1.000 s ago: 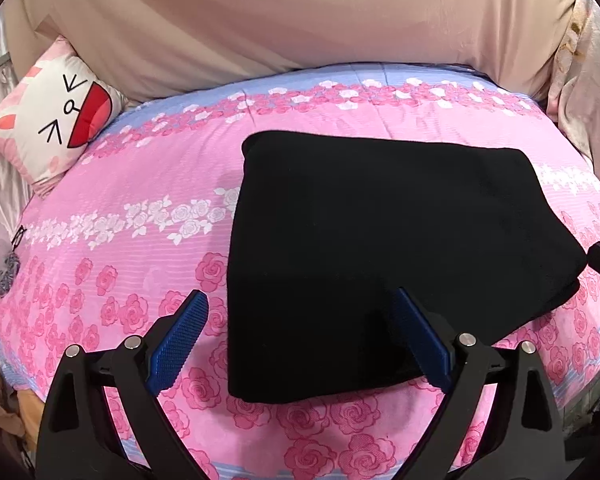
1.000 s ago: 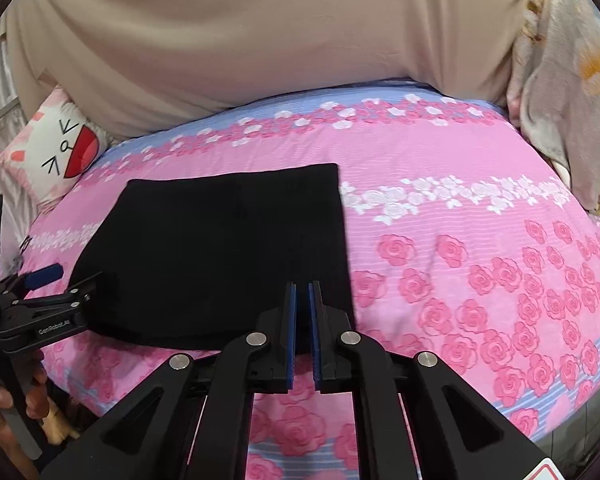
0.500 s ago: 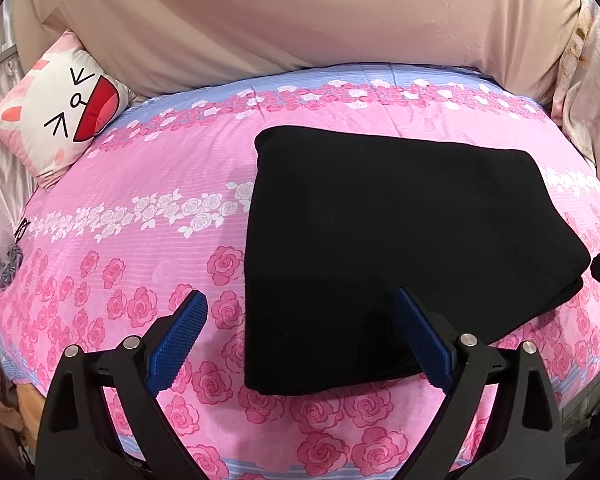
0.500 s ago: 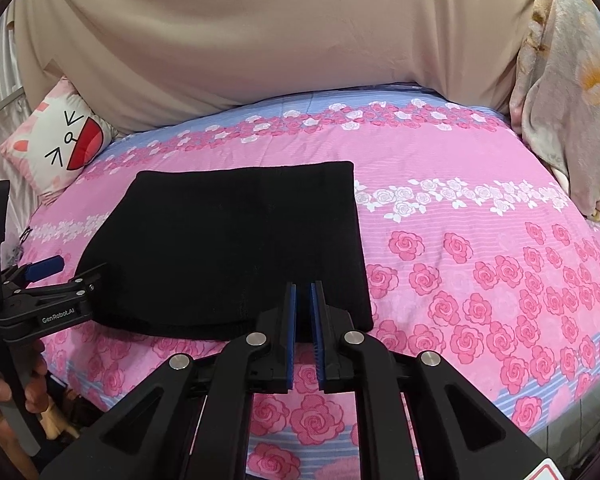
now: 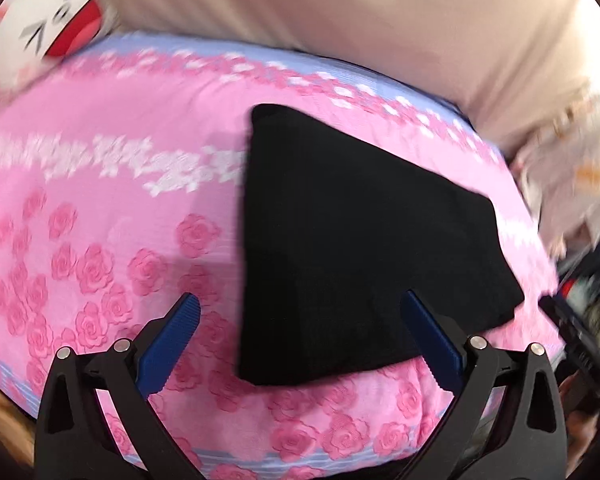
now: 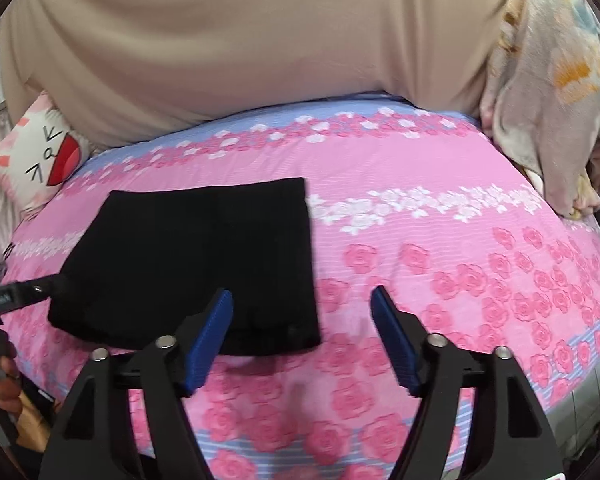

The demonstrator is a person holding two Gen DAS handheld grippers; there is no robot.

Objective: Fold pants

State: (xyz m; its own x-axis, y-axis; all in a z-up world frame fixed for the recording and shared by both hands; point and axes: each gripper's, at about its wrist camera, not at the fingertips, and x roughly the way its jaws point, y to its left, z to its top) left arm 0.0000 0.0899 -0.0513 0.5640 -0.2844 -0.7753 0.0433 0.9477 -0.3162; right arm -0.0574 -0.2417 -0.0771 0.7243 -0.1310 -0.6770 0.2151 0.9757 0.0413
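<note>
pants [image 6: 196,264]: black, folded flat to a compact rectangle on pink rose bedspread [image 6: 440,216], near its front edge | left gripper [image 5: 300,344]: jaws opening, nothing pinched | right gripper [image 6: 302,344]: jaws opening, empty, above pants' near right corner | read: fold looks finished, so both let go

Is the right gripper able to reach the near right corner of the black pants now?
Probably yes. The right gripper has its jaws opening, with nothing between them, and the pants lie flat on the bedspread just ahead, nothing covering that corner.
</note>
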